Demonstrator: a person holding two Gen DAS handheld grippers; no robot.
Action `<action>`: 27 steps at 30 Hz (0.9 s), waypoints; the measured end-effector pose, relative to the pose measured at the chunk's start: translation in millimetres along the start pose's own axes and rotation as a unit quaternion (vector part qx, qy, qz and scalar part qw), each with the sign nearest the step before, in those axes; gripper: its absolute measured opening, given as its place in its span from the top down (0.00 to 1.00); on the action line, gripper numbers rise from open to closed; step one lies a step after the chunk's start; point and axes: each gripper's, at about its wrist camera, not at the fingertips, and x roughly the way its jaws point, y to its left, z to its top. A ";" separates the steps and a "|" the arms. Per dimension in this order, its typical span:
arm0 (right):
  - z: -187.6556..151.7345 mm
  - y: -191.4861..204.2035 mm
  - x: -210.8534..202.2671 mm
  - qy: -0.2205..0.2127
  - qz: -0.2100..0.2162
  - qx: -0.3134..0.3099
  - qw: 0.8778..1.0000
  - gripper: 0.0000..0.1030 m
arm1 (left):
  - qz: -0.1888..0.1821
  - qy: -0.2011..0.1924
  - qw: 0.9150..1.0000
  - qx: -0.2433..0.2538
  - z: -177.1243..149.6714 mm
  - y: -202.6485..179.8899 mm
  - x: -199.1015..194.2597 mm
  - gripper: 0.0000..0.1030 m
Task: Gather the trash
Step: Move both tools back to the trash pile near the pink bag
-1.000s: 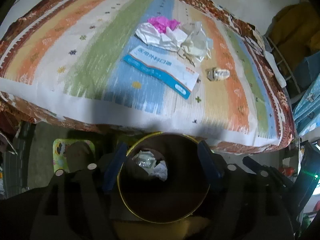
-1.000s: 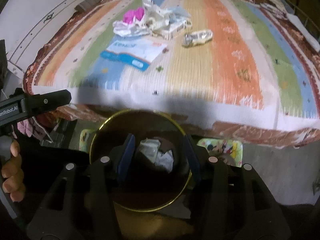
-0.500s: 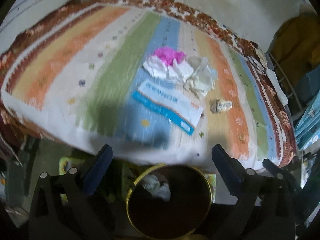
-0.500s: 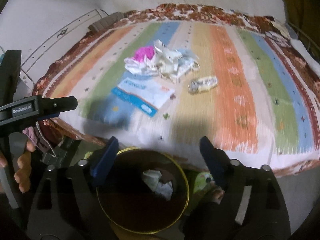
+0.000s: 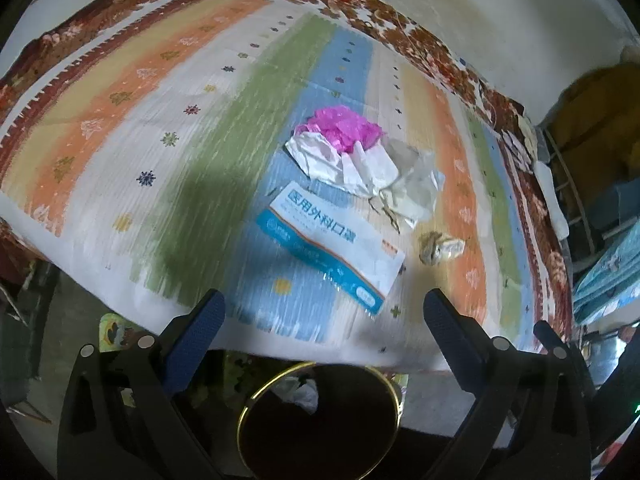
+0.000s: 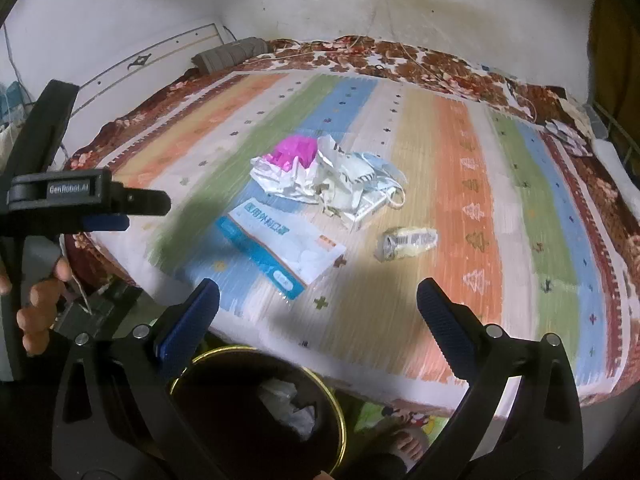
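Both grippers risen from bin (image 5: 320,420) toward bed (image 5: 120,128); left gripper (image 5: 322,312) and right gripper (image 6: 318,300) jaws now wide apart, empty. Bin holds crumpled paper (image 6: 288,404). Trash pile (image 5: 356,168) on bed.

"GenRobot.AI", apparently, on left gripper (image 6: 120,216)

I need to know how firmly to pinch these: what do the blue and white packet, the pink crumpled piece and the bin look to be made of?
The blue and white packet looks like thin glossy plastic film: flat, printed, with sheen. The pink crumpled piece seems to be thin plastic bag or wrap, tightly wrinkled and slightly translucent, though tissue is possible. The bin looks rigid and dark with a shiny gold rim, metal or plastic; I cannot tell which.
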 end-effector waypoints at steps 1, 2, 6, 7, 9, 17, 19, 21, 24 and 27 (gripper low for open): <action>2.8 0.1 2.2 -0.001 -0.002 -0.003 1.000 0.08 | -0.003 0.003 1.000 0.001 2.8 -0.5 2.7 0.06; 4.4 -0.4 3.6 -0.002 -0.002 -0.004 1.000 0.08 | -0.004 0.005 1.000 0.004 6.8 -1.5 5.6 0.06; 12.8 -6.2 13.9 -0.003 0.002 0.001 1.000 0.09 | -0.010 -0.004 1.000 0.012 21.7 -6.1 11.6 0.06; 15.0 -7.6 16.7 -0.003 0.002 0.001 1.000 0.09 | -0.012 -0.006 1.000 0.010 24.8 -5.8 12.4 0.06; 18.6 -8.3 22.4 -0.003 0.001 -0.003 1.000 0.09 | -0.023 -0.008 1.000 0.005 31.6 -4.7 15.8 0.06; 33.8 -5.4 46.3 -0.004 -0.003 -0.033 0.999 0.09 | -0.052 0.005 0.999 -0.007 51.8 -6.8 41.5 0.09; 36.7 -6.1 53.1 -0.003 -0.006 -0.039 0.999 0.10 | -0.056 0.006 0.998 -0.009 55.4 -7.8 47.4 0.11; 39.3 -7.9 61.6 0.000 -0.005 -0.043 0.999 0.10 | -0.058 0.007 0.998 -0.007 58.9 -9.6 53.1 0.14; 43.4 -10.6 72.4 0.001 -0.008 -0.046 0.999 0.13 | -0.068 0.013 0.998 -0.008 65.0 -10.7 65.4 0.17; 48.2 -13.5 82.6 0.002 -0.005 -0.047 0.999 0.17 | -0.086 0.024 0.996 -0.017 71.2 -10.6 76.4 0.21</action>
